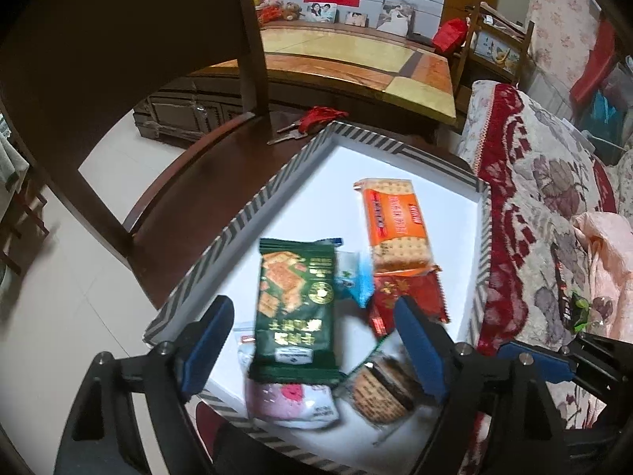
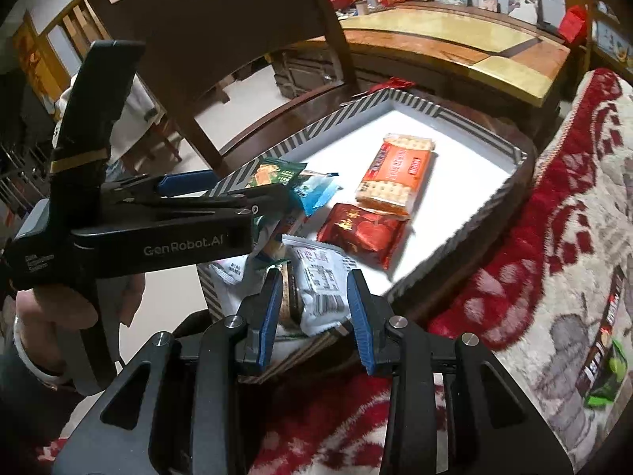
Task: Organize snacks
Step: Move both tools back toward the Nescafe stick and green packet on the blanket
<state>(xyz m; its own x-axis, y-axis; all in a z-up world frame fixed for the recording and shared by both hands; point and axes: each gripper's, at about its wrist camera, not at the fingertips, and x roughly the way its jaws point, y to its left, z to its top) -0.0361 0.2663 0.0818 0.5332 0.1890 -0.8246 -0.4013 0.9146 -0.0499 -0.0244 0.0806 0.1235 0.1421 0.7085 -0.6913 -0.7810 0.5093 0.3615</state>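
Observation:
A striped-rim white tray on a wooden chair holds several snack packets. In the left wrist view my left gripper is open above a green cracker packet; the packet looks blurred between the blue pads, apart from them. An orange cracker packet, a red packet, a blue packet and a sandwich-biscuit packet lie in the tray. My right gripper is open at the tray's near edge, around a white packet.
The dark wooden chair's back rises behind the tray. A flowered red-and-cream blanket lies to the right with a dark snack packet on it. A low cabinet stands further back.

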